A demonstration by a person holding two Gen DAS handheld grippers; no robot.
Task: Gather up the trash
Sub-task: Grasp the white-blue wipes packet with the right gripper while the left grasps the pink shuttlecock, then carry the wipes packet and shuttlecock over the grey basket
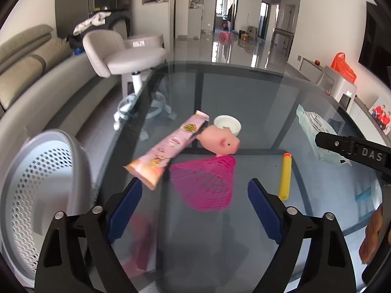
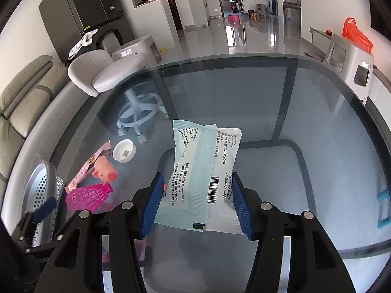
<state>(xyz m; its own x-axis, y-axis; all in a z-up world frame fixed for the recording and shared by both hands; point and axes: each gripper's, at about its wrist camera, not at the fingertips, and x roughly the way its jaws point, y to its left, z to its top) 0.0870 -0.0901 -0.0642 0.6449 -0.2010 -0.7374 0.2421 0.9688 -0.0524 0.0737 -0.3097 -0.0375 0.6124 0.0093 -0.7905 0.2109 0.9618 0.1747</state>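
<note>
Wrapper [image 2: 202, 171] clamped in right gripper [image 2: 195, 202], angled down.

1. The table [image 2: 330, 127] was topped with clear, glossy glass, through which a dark frame was seen.
2. The pale green and white packet [image 2: 202, 171] appeared as thin, smooth plastic film with a faint sheen (printed with black text and a barcode).
3. The pink wrapper [image 1: 168, 146] was made of glossy printed foil or film.
4. The pig toy [image 1: 220, 142] looked like soft, matt rubber.
5. The magenta net [image 1: 205, 183] was formed of ribbed plastic mesh.
6. The yellow dart [image 1: 286, 178] seemed matt foam.
7. The bin [image 1: 41, 195] was seen as perforated, satin-grey metal or plastic.
8. The gripper pads [image 2: 154, 202] were ridged blue rubber on matt black plastic.
</note>
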